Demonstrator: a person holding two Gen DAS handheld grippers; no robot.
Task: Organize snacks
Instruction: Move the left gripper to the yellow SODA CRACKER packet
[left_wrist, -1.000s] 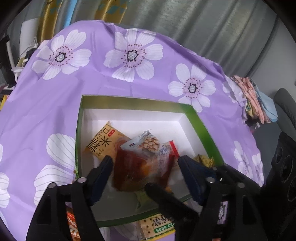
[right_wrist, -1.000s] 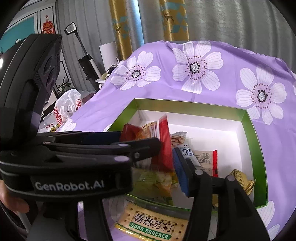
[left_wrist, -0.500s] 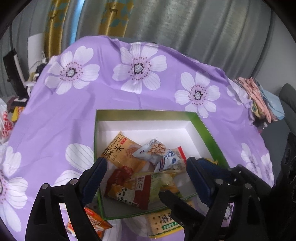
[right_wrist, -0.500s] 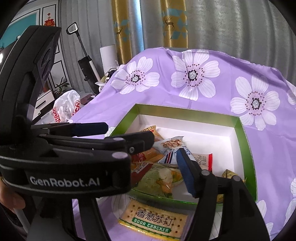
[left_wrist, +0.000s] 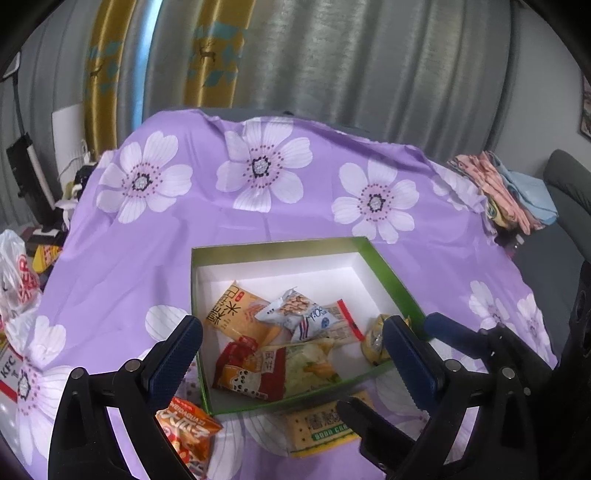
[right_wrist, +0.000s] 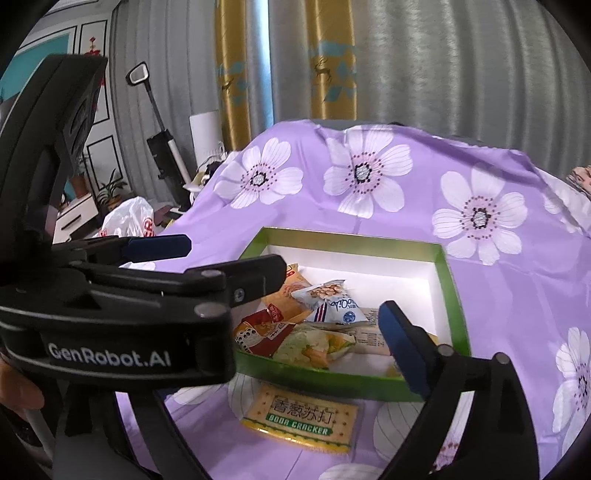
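A green box with a white inside (left_wrist: 391, 275) (right_wrist: 452, 280) sits on the purple flowered cloth. It holds several snack packets, among them a red packet (left_wrist: 251, 373) (right_wrist: 258, 330) and a green one (left_wrist: 312, 367). A soda cracker pack (right_wrist: 301, 415) (left_wrist: 325, 422) lies on the cloth in front of the box. An orange packet (left_wrist: 188, 434) lies by the box's near left corner. My left gripper (left_wrist: 291, 354) is open and empty, above the box's near edge. My right gripper (right_wrist: 332, 295) is open and empty; its left finger is hidden behind the left gripper's body.
A white plastic bag (right_wrist: 127, 221) and a KFC bag (left_wrist: 11, 354) lie off the table's left edge. Folded cloths (left_wrist: 506, 192) sit at the far right. Curtains hang behind the table. The left gripper's body (right_wrist: 122, 325) fills the left of the right wrist view.
The red packet, held over the box a second ago, now lies inside it. Both grippers have pulled back and up from the box.
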